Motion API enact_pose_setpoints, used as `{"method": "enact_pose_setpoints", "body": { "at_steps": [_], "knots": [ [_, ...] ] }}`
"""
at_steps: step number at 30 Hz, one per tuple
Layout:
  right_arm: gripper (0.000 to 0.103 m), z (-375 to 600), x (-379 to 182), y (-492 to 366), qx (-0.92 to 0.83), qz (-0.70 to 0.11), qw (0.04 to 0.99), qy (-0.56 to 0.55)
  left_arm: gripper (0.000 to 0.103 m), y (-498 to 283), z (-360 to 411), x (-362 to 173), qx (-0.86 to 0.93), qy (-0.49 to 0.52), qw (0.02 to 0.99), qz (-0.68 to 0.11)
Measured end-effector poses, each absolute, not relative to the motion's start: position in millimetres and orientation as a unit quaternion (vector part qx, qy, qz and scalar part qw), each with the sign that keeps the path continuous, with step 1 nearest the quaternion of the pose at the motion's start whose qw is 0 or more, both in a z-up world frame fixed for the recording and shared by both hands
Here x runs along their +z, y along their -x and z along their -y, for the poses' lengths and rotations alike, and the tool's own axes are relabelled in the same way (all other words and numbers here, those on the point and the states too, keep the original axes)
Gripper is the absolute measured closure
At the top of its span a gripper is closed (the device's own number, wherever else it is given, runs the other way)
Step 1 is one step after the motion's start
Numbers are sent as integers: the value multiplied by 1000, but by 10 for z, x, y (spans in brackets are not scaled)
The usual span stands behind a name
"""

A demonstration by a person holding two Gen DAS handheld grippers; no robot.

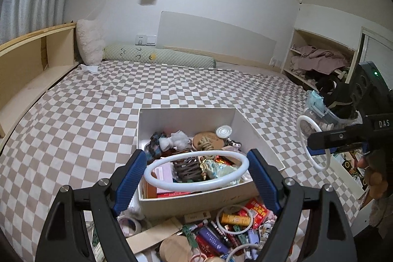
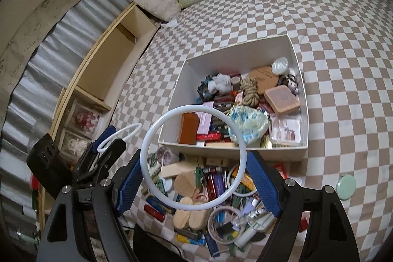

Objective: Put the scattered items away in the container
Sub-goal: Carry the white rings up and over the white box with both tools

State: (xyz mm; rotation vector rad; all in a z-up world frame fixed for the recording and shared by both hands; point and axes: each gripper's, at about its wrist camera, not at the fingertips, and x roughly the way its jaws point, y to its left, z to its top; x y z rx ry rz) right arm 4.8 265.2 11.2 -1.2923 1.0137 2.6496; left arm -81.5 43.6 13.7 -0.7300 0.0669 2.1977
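Observation:
A white box [image 1: 255,136] [image 2: 298,50] sits on the checkered bed, holding several small items. My left gripper [image 1: 196,171] is shut on a white ring [image 1: 157,163], held over the box's near edge. My right gripper [image 2: 194,176] is shut on a second white ring [image 2: 152,129], held above the pile of scattered items [image 2: 216,190] just in front of the box. The right gripper with its ring [image 1: 301,129] shows at the right of the left wrist view. The left gripper with its ring [image 2: 130,128] shows at the left of the right wrist view.
The scattered pile [image 1: 221,230] of lighters, rings, wooden discs and tape lies in front of the box. A green round lid [image 2: 346,187] lies apart on the bed. A wooden shelf [image 2: 110,60] runs along the left, pillows [image 1: 89,43] at the head.

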Motion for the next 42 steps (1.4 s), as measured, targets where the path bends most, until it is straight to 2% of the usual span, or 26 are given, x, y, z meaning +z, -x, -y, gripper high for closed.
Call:
{"method": "enact_pose_setpoints", "body": {
  "at_steps": [17,29,42],
  "knots": [
    [21,-3057,-158,384,831,-341,66,435,19,1050,-627,-70,861,312,402,-20],
    [21,-3170,-696,682,795,-312,115,508,19,1159,-702,-219,854,325,406,-19],
    [21,-3199,-796,748,797,-284,121,519,19,1438,-841,-374,847,348,402,1]
  ]
}}
